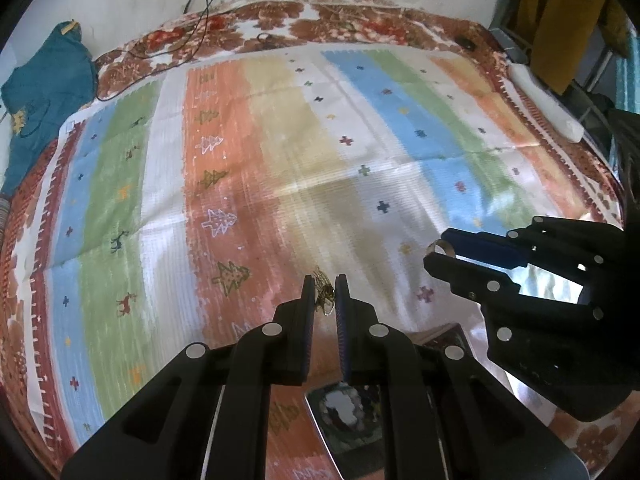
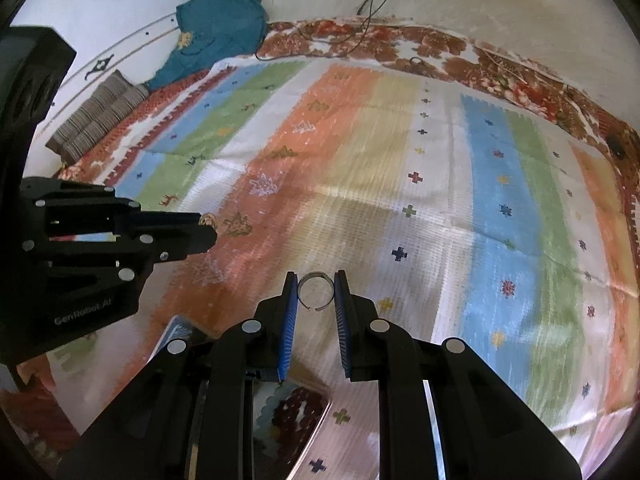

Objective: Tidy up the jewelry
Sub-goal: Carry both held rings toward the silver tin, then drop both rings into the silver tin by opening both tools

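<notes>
Two pieces of jewelry are held above a striped mat (image 1: 280, 152) spread over a floral bedcover (image 1: 352, 20). A gold earring (image 1: 325, 294) is pinched between the nearly closed fingers of the left gripper (image 1: 325, 286), its filigree top showing above the fingertips and a small loop hanging below them. In the right wrist view the same earring (image 2: 208, 220) is seen only as a gold glint at the tip of the left gripper (image 2: 206, 236).

A silver open ring (image 2: 316, 290) is clamped across its width by the blue-padded fingers of the right gripper (image 2: 316, 286), with the gap in the band turned toward the camera. From the left wrist view the ring (image 1: 440, 249) is seen edge-on at the tip of the right gripper (image 1: 436, 250).

The two grippers are kept apart, side by side, and both are angled down over the near part of the mat. A shiny metal tray (image 2: 292, 428) is seen directly beneath the fingers at the mat's near edge; its contents cannot be made out.

The wide middle and far stretch of the mat is left open. The far edge is bounded by the bedcover border and a white wall, where black cables (image 1: 200, 8) trail down. A teal garment (image 1: 44, 92) is heaped at the far left corner, and a striped cushion (image 2: 96, 116) is set beside it. A white roll (image 1: 544, 100) is laid along the right edge.
</notes>
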Motion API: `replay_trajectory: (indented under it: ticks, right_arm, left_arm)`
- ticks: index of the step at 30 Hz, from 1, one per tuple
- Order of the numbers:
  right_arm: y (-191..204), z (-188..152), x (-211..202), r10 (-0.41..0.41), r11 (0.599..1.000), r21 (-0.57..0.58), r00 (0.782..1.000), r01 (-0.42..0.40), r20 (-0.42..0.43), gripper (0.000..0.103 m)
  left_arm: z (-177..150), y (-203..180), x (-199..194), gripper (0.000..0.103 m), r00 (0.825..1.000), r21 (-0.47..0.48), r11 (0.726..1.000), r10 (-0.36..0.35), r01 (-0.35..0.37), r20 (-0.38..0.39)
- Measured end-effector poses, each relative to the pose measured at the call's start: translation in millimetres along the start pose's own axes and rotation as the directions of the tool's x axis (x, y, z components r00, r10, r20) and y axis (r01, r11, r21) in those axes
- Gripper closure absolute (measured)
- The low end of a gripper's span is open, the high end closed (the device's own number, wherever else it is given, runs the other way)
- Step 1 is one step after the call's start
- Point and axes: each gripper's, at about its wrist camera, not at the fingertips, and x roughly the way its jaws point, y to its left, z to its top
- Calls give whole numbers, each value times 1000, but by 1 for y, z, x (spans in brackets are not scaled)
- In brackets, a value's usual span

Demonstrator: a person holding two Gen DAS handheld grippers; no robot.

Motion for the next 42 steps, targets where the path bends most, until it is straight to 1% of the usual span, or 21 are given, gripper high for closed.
replay_trajectory:
  ticks: [4, 7, 9, 11, 19, 22, 24, 26, 28, 29, 32, 34, 35, 36, 37, 39, 42]
  right_arm:
    - [5, -4, -16, 22, 1000, 4, 999, -22, 31, 84]
    - [9, -8, -23, 34, 999, -4, 999, -34, 40, 84]
    - [10, -11, -28, 37, 999, -4, 998, -37, 45, 84]
    - [10, -14, -33, 41, 999, -2, 998, -41, 49, 84]
    - [16, -30, -50, 51, 998, -25, 997, -49, 55, 84]
    - [19, -34, -54, 68, 998, -18, 996, -67, 56, 84]
    - [18, -36, -56, 80, 997, -11, 995, -79, 57, 84]
    - [18, -39, -59, 88, 996, -6, 994, -88, 58, 82]
    - [17, -41, -61, 86, 996, -3, 994, -86, 61, 71]
    - [15, -43, -63, 86, 996, 3, 994, -86, 62, 66]
    - [13, -48, -68, 81, 996, 17, 994, -82, 68, 66]
    - [12, -52, -73, 82, 996, 24, 994, -84, 75, 66]
    - [12, -53, -76, 80, 996, 25, 994, -82, 79, 64]
    - [13, -56, -79, 74, 997, 24, 994, -76, 84, 60]
    - [13, -57, -81, 71, 997, 23, 994, -73, 88, 59]
    - [14, -62, -87, 67, 997, 24, 993, -69, 100, 54]
    - [14, -66, -97, 41, 999, 27, 990, -45, 134, 50]
  left_arm:
    - [-7, -4, -17, 93, 999, -27, 998, -48, 48, 25]
    - [-12, -9, -28, 93, 997, -26, 998, -56, 57, 48]
    - [-15, -13, -34, 93, 997, -12, 999, -36, 36, 61]
    - [-19, -15, -38, 93, 997, -4, 999, -34, 34, 68]
    - [-33, -21, -57, 93, 993, 2, 998, -69, 69, 93]
    - [-37, -25, -62, 93, 992, 2, 997, -82, 83, 97]
    - [-38, -26, -64, 93, 990, -4, 994, -104, 105, 96]
    - [-40, -25, -68, 88, 987, -22, 992, -120, 123, 103]
    - [-42, -23, -72, 81, 988, -36, 993, -103, 108, 117]
    - [-43, -23, -73, 80, 988, -40, 993, -101, 107, 120]
    - [-49, -22, -77, 76, 988, -44, 994, -96, 102, 124]
    - [-52, -22, -80, 69, 988, -44, 995, -87, 94, 128]
    - [-54, -22, -82, 68, 988, -42, 996, -79, 85, 131]
    - [-56, -22, -83, 65, 988, -39, 996, -71, 77, 133]
    - [-58, -22, -85, 60, 989, -38, 997, -63, 69, 135]
    - [-62, -23, -89, 58, 989, -32, 998, -50, 55, 141]
    - [-69, -26, -96, 49, 987, -23, 999, -42, 46, 154]
